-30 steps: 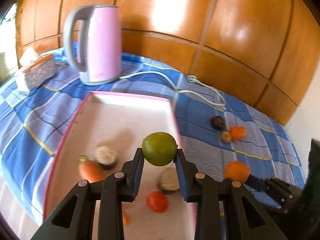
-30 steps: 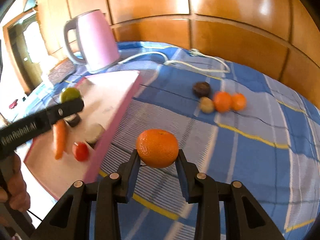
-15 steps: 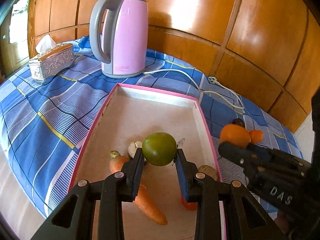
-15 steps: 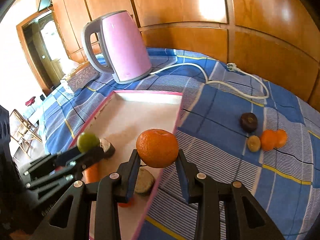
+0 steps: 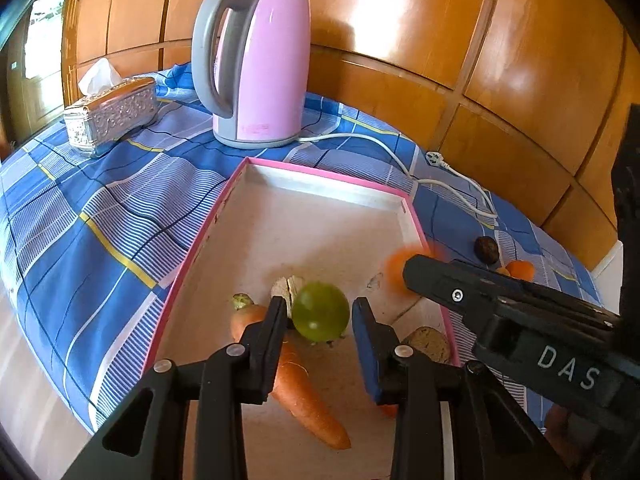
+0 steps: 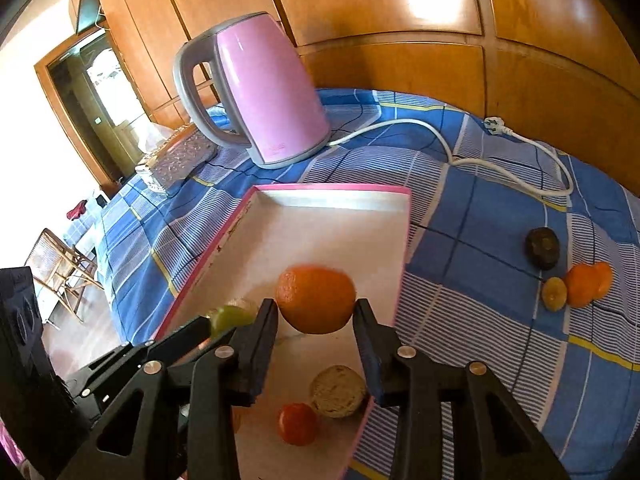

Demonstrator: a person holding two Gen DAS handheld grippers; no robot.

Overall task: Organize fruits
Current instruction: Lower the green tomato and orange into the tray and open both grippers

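A pink-rimmed white tray lies on the blue checked cloth. Over its near half, my left gripper is opening around a green round fruit. The fruit leans on the left pad with a small gap at the right pad. My right gripper is also opening over the tray's right side. A blurred orange slips between its fingertips. From the left wrist view, the right gripper reaches in from the right. A carrot, a tomato and a brown round piece lie in the tray.
A pink kettle stands behind the tray, and its white cable trails right. A silver tissue box sits far left. A dark fruit, a small yellow one and two oranges lie on the cloth at right.
The right gripper carried the orange leftward from above the cloth to above the tray. Both pairs of jaws have widened slightly, and the green fruit sits lower between the left fingers.
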